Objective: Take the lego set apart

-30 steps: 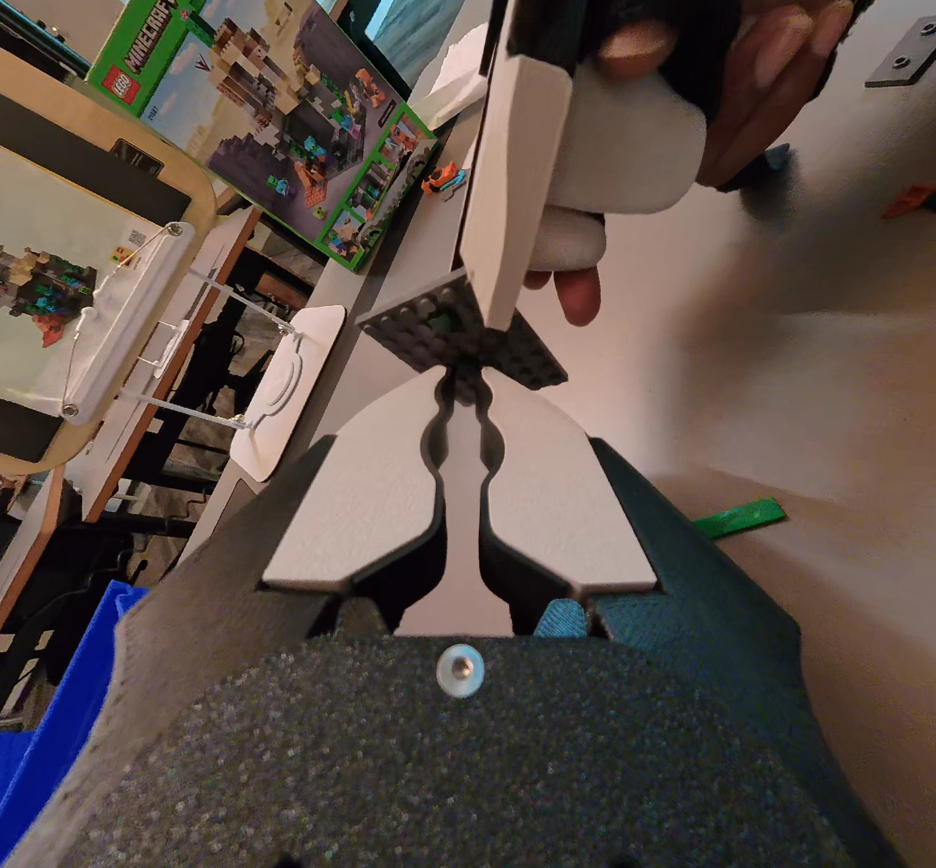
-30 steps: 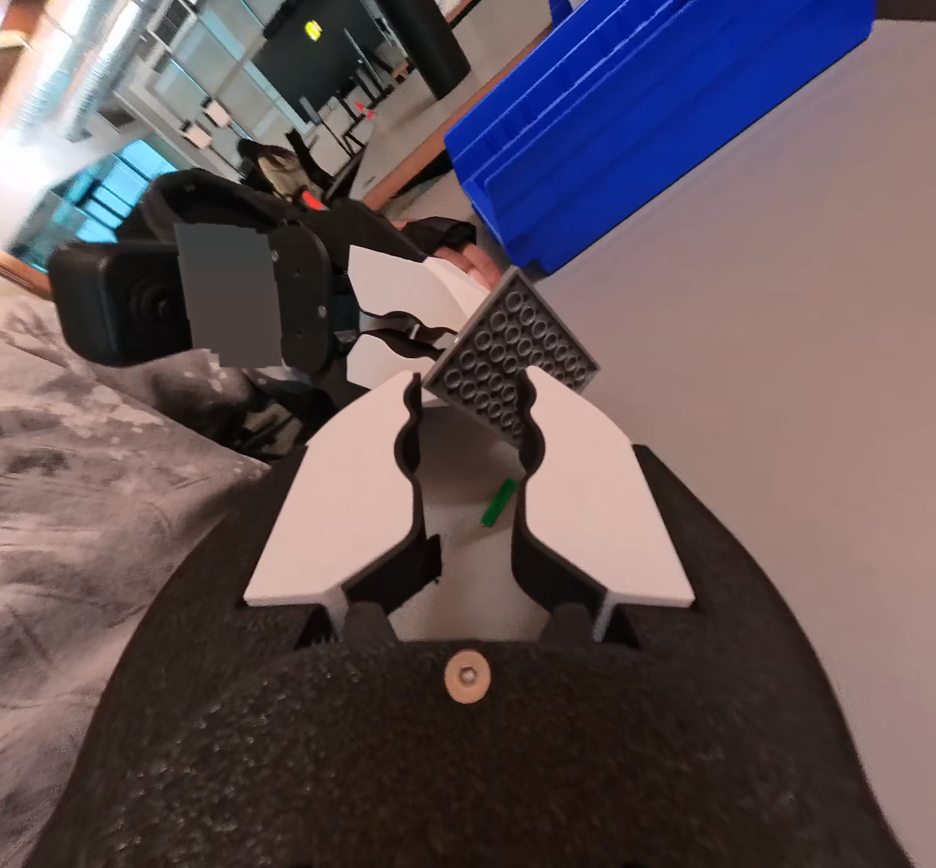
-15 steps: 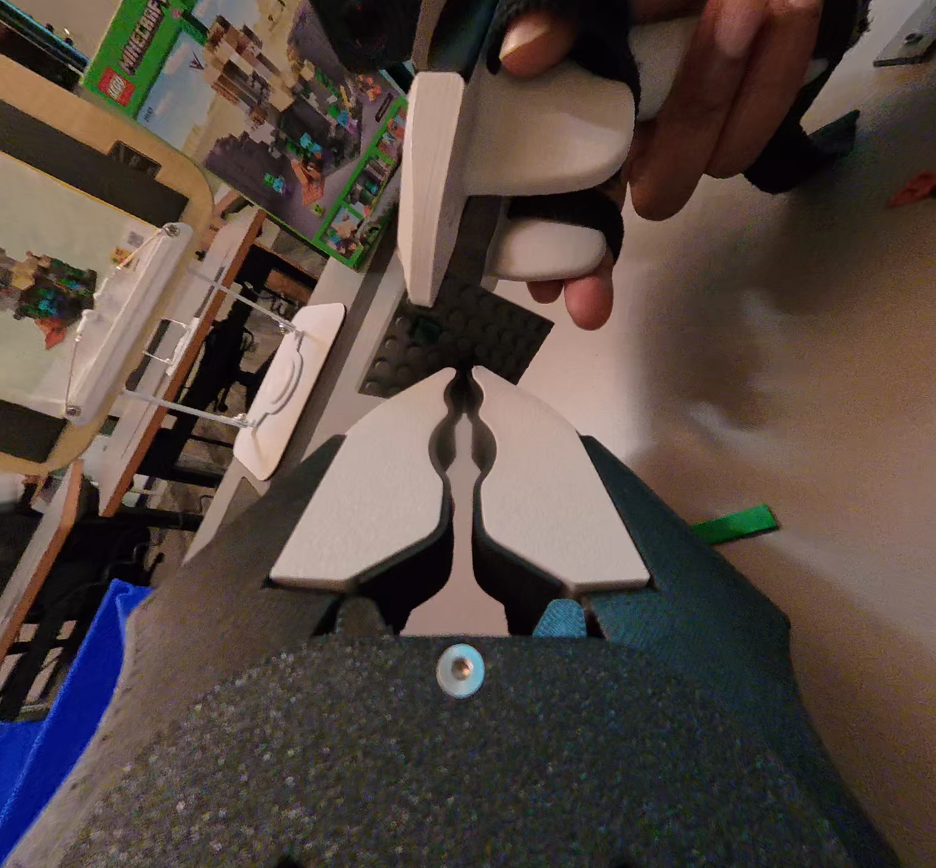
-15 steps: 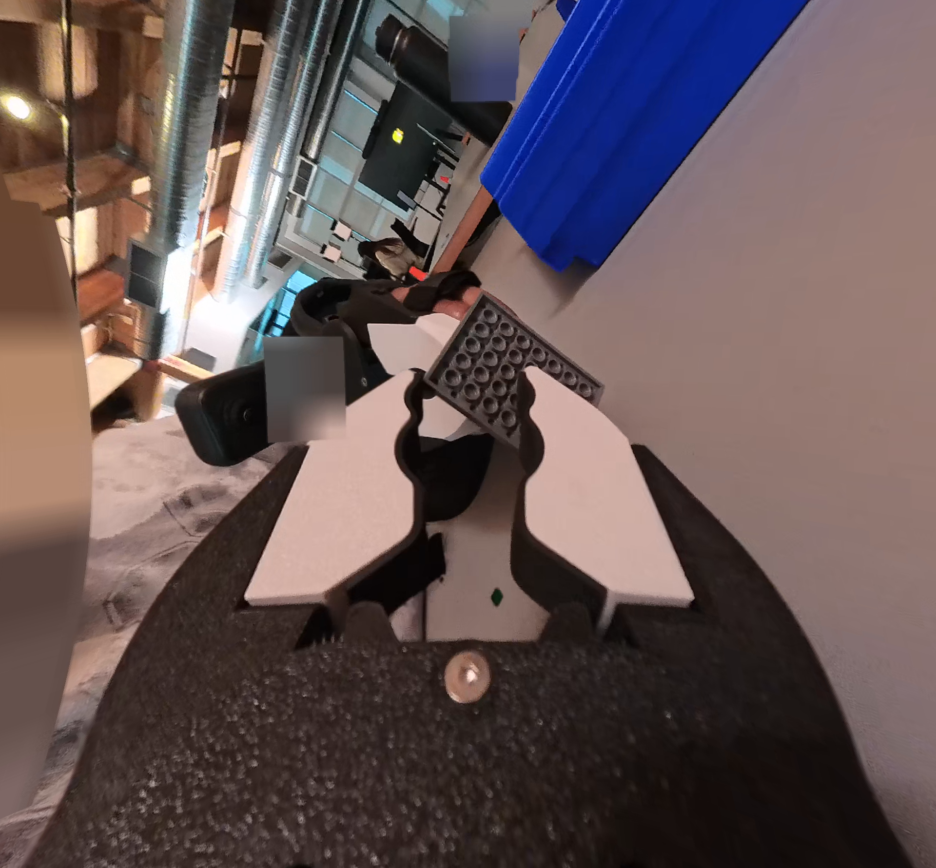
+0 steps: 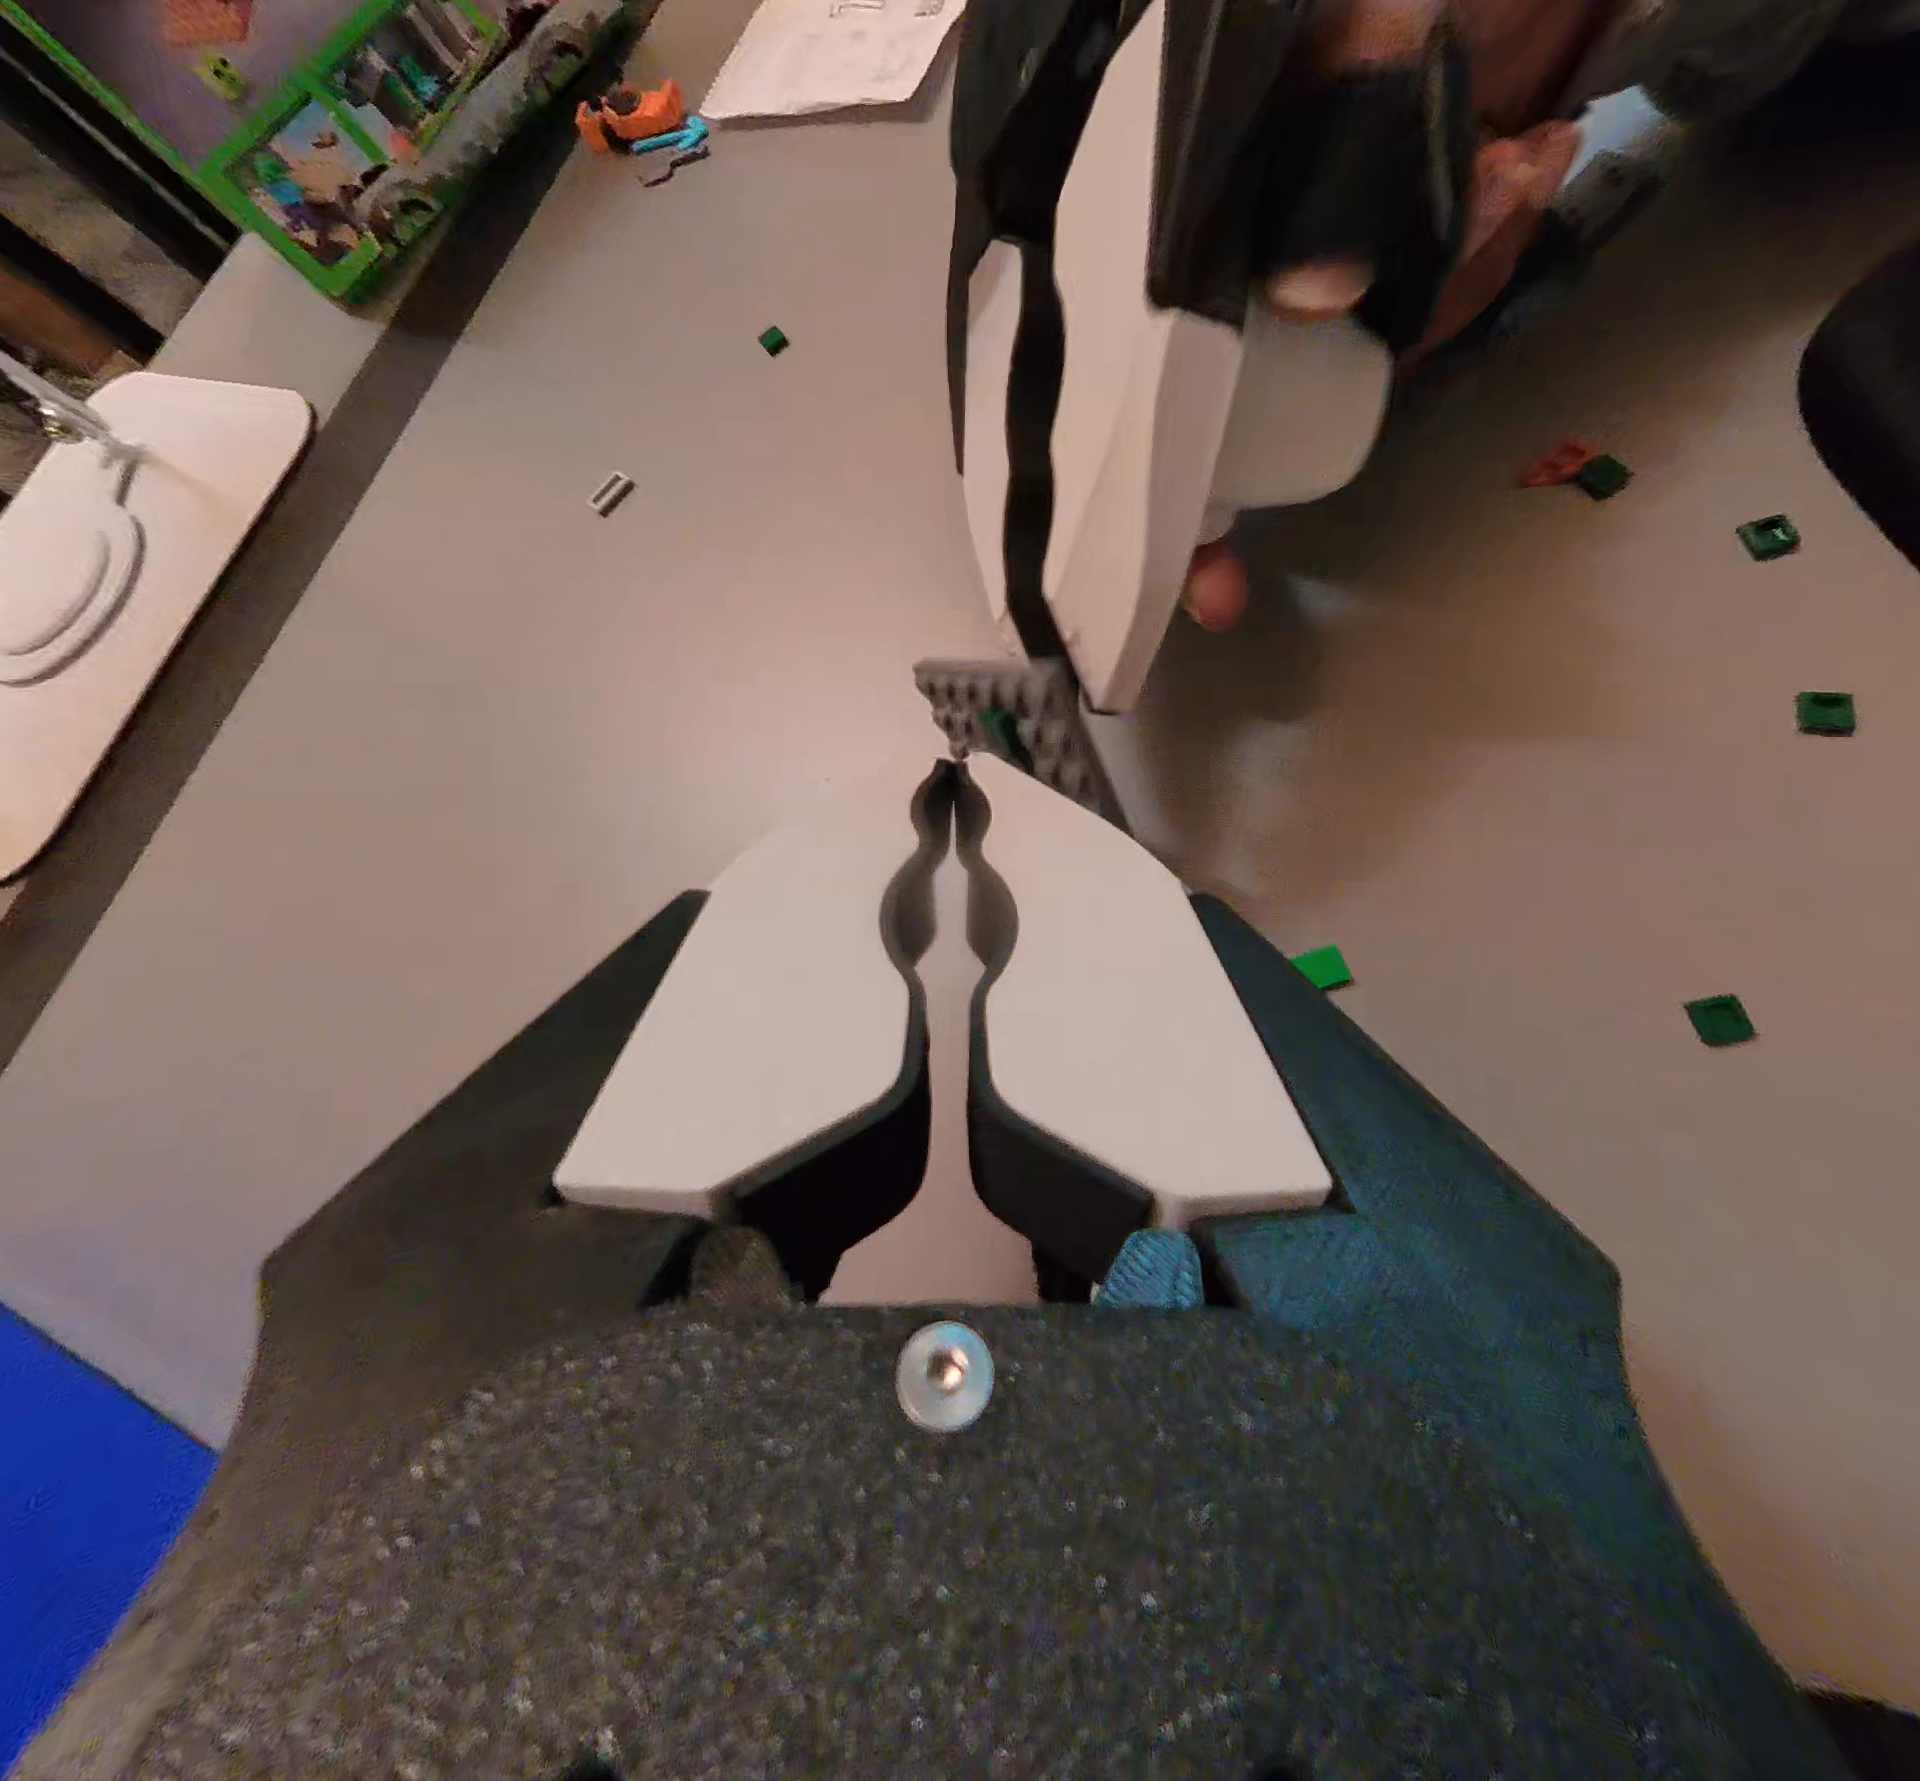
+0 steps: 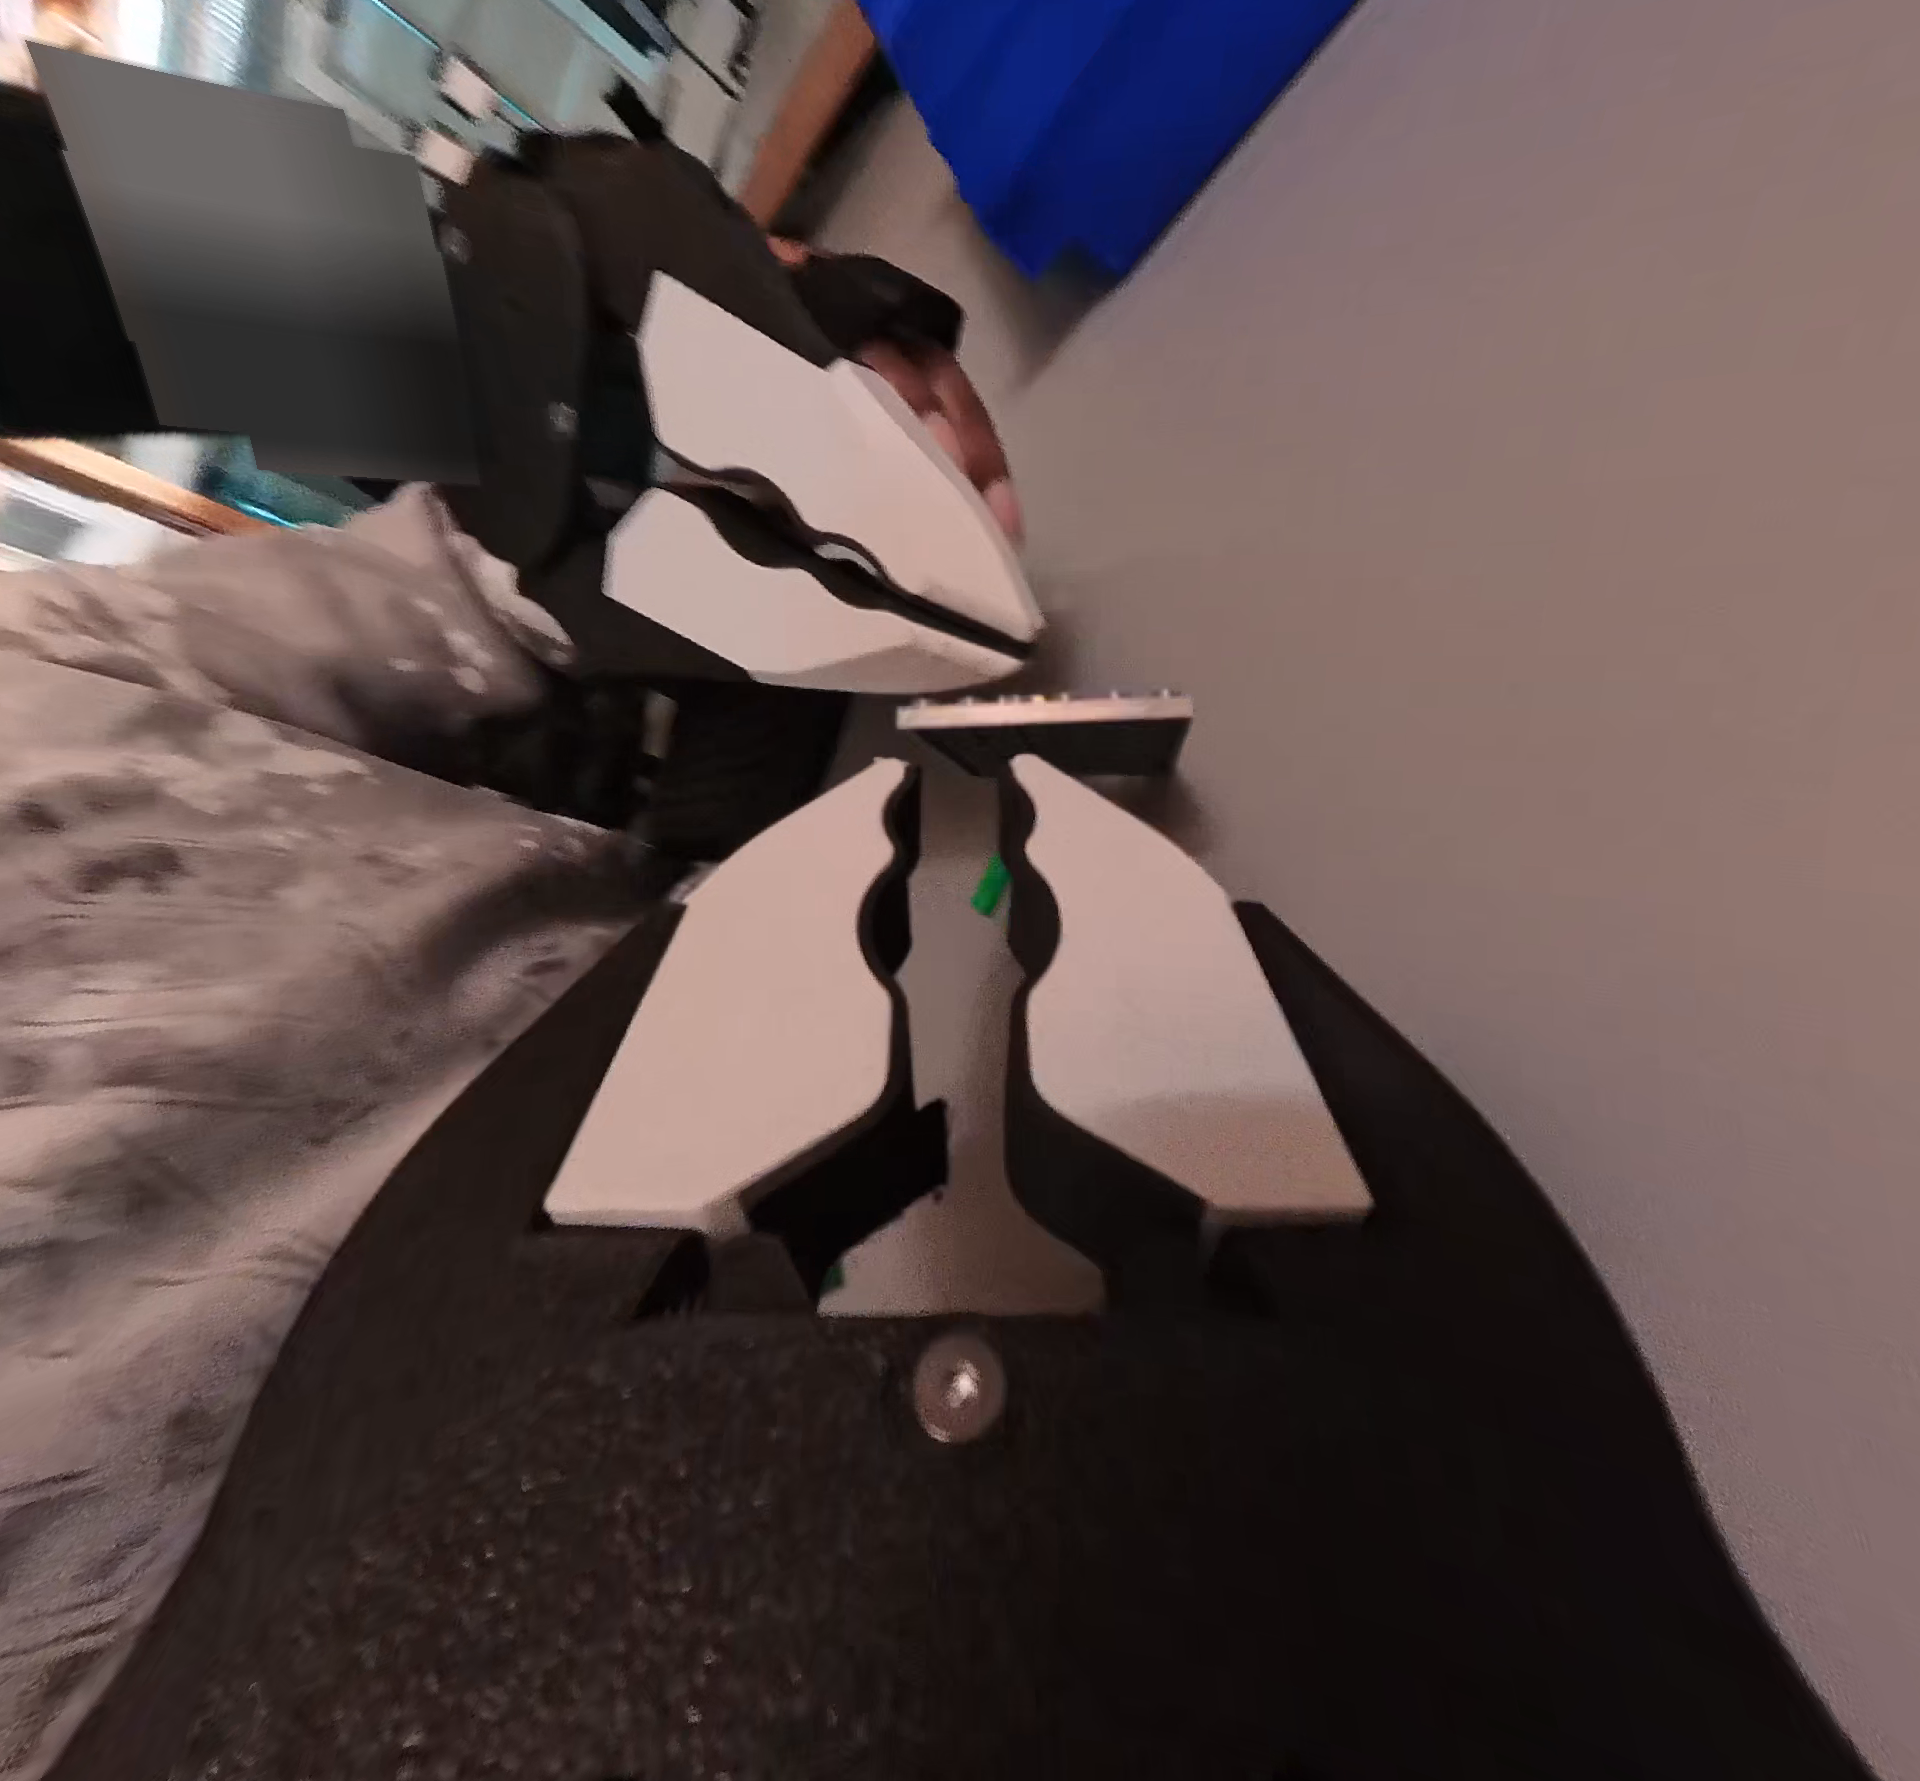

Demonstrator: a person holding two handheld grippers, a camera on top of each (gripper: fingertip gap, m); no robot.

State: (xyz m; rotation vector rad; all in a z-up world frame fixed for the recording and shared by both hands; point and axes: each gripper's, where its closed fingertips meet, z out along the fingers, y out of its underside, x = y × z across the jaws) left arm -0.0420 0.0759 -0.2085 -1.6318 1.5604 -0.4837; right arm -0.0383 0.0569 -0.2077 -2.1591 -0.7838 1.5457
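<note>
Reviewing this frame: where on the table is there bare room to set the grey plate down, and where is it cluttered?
Bare stretch: table between the white stand base and the grey plate, broken only by a small grey piece. Crowded: green tiles scattered right of the right gripper; orange pieces and box at the far edge.

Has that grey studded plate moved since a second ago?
Yes. The grey plate has swung edge-on in the right gripper and come down close to the table, away from the blue bin.

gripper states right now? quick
Left gripper: jaws shut, apparently empty, just off the grey plate.
Right gripper: jaws shut on the grey plate's edge.
</note>
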